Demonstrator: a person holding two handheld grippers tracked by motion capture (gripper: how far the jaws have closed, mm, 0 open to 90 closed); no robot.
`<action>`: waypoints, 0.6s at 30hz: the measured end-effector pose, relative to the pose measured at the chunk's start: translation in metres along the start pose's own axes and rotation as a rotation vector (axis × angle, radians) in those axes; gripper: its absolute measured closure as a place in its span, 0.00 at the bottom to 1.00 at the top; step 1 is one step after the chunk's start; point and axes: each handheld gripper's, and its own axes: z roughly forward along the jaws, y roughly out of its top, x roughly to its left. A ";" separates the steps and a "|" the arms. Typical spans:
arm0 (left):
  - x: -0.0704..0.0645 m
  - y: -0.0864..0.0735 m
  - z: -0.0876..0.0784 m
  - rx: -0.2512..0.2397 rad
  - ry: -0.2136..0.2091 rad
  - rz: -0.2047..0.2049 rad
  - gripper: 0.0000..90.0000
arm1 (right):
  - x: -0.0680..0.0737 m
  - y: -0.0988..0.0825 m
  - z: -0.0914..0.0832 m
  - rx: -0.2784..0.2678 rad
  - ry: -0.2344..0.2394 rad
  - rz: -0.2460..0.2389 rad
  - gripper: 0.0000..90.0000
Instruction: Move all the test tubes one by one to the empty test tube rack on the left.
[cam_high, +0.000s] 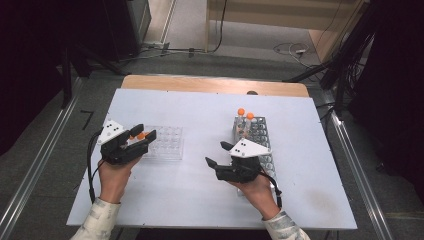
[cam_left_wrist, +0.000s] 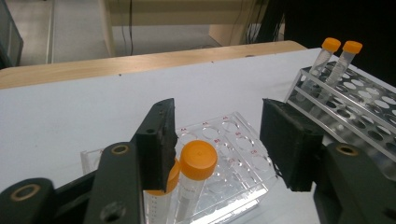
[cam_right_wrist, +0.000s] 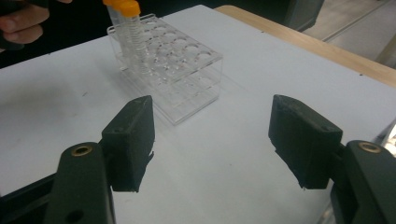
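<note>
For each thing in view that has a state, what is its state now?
Left gripper: open, fingers apart around a capped tube.
Right gripper: open, empty.
Two tubes in clear rack: upright, orange caps on.
Two tubes in grey rack: upright, capped.
Clear rack: mostly empty holes.

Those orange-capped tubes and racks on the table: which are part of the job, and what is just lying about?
In the job:
- left gripper, open over two orange-capped tubes
- clear rack holding them
- metal rack with two more tubes
- right gripper, open

Lying about:
- floor cables
- dark stands beside the table
</note>
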 end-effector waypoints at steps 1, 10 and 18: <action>-0.001 0.000 0.001 0.005 -0.004 0.001 0.48 | -0.002 0.000 -0.001 -0.001 -0.007 0.002 0.33; -0.009 0.002 -0.001 -0.009 0.005 0.005 0.35 | -0.021 -0.001 -0.010 -0.011 -0.084 0.031 0.33; -0.014 0.003 -0.001 -0.014 -0.005 0.012 0.35 | -0.042 -0.003 -0.016 -0.011 -0.161 0.063 0.34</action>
